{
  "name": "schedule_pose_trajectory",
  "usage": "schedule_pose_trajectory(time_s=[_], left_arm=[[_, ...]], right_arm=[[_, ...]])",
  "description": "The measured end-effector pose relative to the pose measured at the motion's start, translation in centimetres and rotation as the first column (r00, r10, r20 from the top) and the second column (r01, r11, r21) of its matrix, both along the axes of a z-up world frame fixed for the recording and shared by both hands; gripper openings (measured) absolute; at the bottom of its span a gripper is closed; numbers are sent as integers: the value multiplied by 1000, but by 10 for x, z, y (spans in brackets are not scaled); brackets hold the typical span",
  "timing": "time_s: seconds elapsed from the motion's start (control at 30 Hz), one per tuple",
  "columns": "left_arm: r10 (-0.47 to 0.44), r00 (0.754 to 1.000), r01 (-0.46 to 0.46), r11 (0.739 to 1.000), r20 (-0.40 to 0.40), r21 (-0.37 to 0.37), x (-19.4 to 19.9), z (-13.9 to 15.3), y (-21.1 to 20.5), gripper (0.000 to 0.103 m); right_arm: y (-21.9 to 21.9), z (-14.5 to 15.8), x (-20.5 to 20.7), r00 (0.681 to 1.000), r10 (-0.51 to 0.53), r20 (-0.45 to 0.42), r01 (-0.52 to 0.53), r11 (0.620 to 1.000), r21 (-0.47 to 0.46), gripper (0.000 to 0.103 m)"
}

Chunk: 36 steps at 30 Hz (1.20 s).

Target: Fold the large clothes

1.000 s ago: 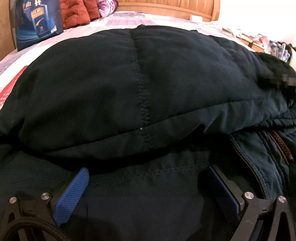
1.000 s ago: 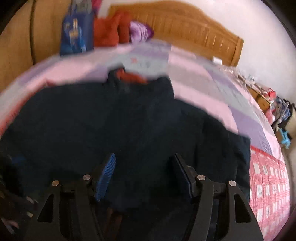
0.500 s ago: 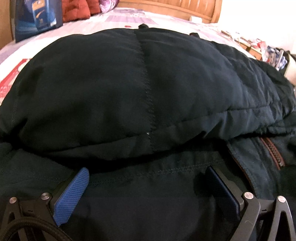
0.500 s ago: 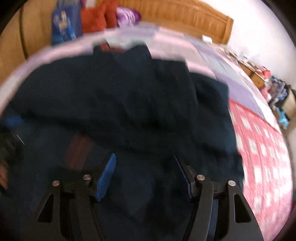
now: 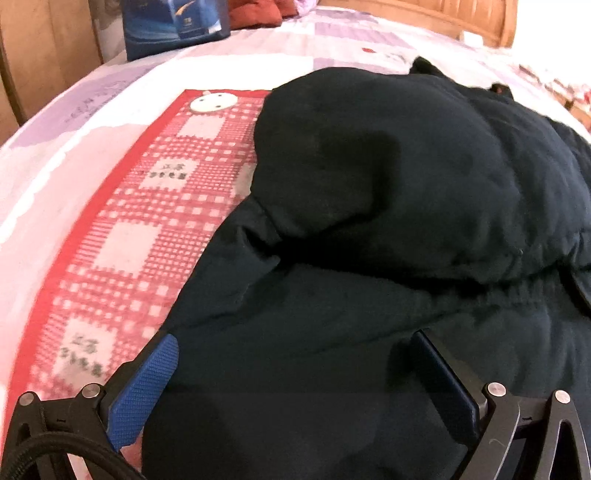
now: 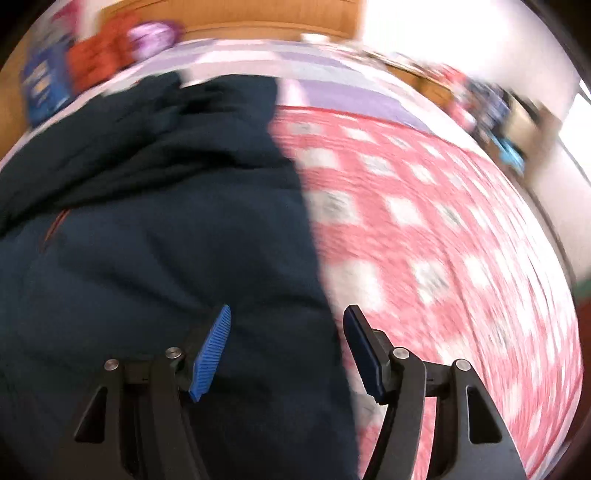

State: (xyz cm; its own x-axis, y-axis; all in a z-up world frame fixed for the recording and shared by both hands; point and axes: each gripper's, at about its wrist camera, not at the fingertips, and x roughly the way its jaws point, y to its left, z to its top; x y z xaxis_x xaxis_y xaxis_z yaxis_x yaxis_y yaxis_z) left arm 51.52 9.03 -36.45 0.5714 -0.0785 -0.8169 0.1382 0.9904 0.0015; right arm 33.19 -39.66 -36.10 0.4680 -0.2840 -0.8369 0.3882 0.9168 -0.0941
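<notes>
A large dark navy padded jacket [image 5: 388,192] lies on a red-and-white checked cloth [image 5: 140,221] on the bed, with one part folded over the body. My left gripper [image 5: 295,365] is open, low over the jacket's near left edge, with nothing between its blue pads. In the right wrist view the jacket [image 6: 166,221] fills the left half, with an orange zip line at its left. My right gripper [image 6: 286,343] is open and empty above the jacket's right edge, where it meets the checked cloth [image 6: 424,229]. This view is motion-blurred.
A blue bag [image 5: 173,26] and red cushions [image 5: 258,13] sit near the wooden headboard [image 5: 443,14]. A white round disc [image 5: 213,102] lies on the checked cloth's far corner. Cluttered furniture [image 6: 487,103] stands to the right of the bed.
Both grippers have swung outward: the left view now shows the jacket's left edge and checked cloth, the right view shows its right edge. Both stayed open.
</notes>
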Motion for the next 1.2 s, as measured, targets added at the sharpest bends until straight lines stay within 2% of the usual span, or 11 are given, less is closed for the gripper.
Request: schedule_pose_trajectory(time_s=[0.07,0.13,0.23,0.3,0.37,0.57,0.63,0.73,0.87,1.07,1.2], left_arm=[[-46,999,46,998,3,-36,-17,8,-13,103],[-106,994,106,993,12,-48,-40,13,-28,103],[-164,986,164,986,-18,-38,-80,7,-44,103],[-176,983,176,984,-60,1,-103,-5,-45,103],[-148,985,152,988,-85,41,-124,-14,-34,103],[-71,995,76,995,-72,68,-159,0,5,103],[-49,996,53,997,-71,58,-172,9,9,103],[-16,997,18,999,-76,29,-198,18,13,103],[21,995,-13,996,-93,84,-231,17,15,103],[212,970,-199,973,-117,116,-295,23,59,103],[297,946,-284,953,-128,107,-335,23,80,103]], right_arm=[[4,6,-7,1000,-14,19,15,1000,-14,67],[25,10,-11,997,56,44,-57,998,15,67],[60,7,-24,982,187,35,-189,981,41,67],[65,1,-37,980,200,18,-200,979,27,67],[43,1,-63,989,142,30,-143,989,35,67],[-10,15,-136,998,-64,-5,64,998,-15,67],[-4,26,-151,999,-53,3,53,998,-20,67],[29,29,-167,998,61,21,-62,998,23,67],[74,16,-186,975,220,-8,-220,973,66,67],[20,2,-242,998,46,-43,-41,994,103,67],[14,10,-273,995,66,-73,-65,998,14,67]])
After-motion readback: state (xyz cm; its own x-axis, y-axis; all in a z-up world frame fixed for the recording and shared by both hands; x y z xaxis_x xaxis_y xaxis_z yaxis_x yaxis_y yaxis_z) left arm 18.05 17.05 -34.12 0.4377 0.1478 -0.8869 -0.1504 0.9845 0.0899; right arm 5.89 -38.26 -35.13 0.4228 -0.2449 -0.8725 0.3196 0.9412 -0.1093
